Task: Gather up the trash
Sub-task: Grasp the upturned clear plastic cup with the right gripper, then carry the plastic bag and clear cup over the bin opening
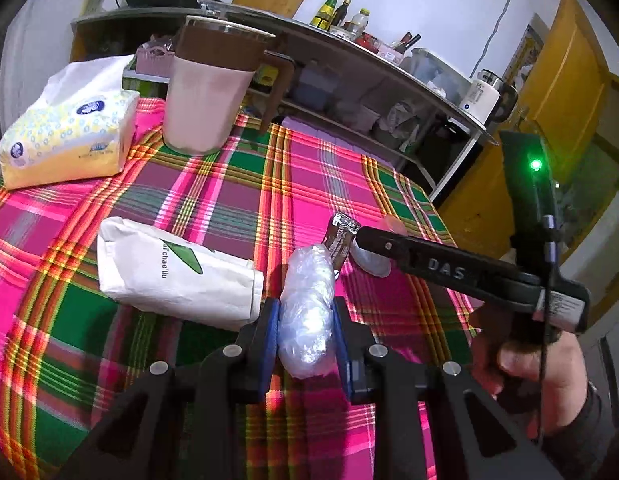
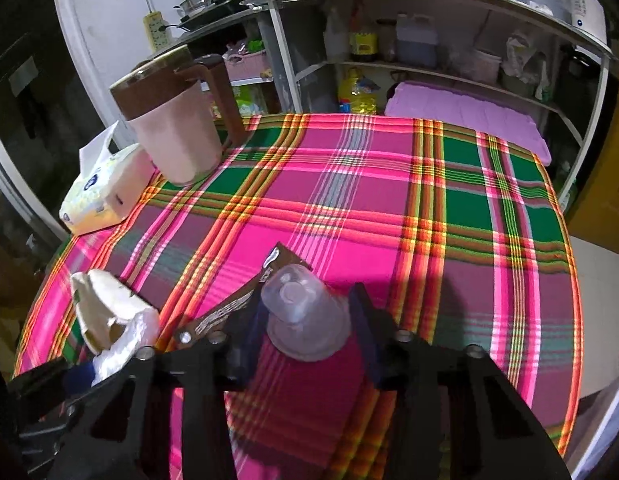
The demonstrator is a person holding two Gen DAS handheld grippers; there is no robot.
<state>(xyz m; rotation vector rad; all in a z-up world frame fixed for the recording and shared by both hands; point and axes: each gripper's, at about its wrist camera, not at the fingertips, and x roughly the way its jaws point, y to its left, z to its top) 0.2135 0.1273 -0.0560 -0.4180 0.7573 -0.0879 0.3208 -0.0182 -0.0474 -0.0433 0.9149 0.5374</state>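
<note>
My left gripper (image 1: 305, 320) is shut on a crumpled clear plastic bag (image 1: 307, 300), just above the plaid tablecloth (image 1: 229, 188). A white paper bag (image 1: 169, 272) lies on its side to the left of it. A brown snack wrapper (image 1: 341, 240) lies just beyond the plastic bag. My right gripper (image 2: 305, 312) is shut on an overturned clear plastic cup (image 2: 305, 312), with the brown wrapper (image 2: 245, 300) beside its left finger. The right gripper also shows in the left wrist view (image 1: 365, 246), at the wrapper.
A pink jug with a brown lid (image 1: 213, 92) and a yellow tissue pack (image 1: 69, 136) stand at the table's far left. A metal shelf unit (image 2: 429, 32) with bottles and containers runs behind the table. The table's right edge (image 2: 569, 240) drops to the floor.
</note>
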